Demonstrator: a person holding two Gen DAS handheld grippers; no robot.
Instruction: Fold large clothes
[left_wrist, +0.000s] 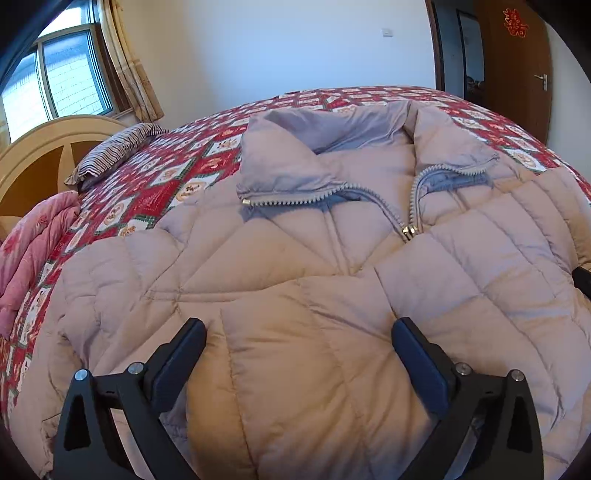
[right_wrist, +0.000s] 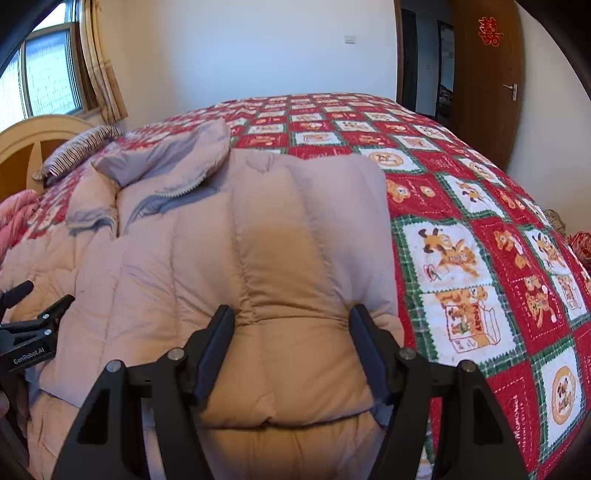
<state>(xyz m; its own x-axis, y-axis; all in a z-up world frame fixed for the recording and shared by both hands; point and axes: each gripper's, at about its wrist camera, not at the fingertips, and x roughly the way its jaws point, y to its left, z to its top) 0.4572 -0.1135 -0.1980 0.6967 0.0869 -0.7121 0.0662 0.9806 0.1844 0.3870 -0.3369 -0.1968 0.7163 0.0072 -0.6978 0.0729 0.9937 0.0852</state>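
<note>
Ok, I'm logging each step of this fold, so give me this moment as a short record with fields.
garment: puffer jacket, spread front up on the bed
zipper: zipper pull below the collar, top unzipped
surface: patchwork quilt
left gripper: open over the jacket front
right gripper: shut on a puffy fold at the jacket's edge
nearby: striped pillow

A bed (right_wrist: 461, 206) in a red patchwork quilt bears a puffy jacket (left_wrist: 295, 258), striped pillow (left_wrist: 114, 155) and pink blanket (left_wrist: 29, 251).
</note>
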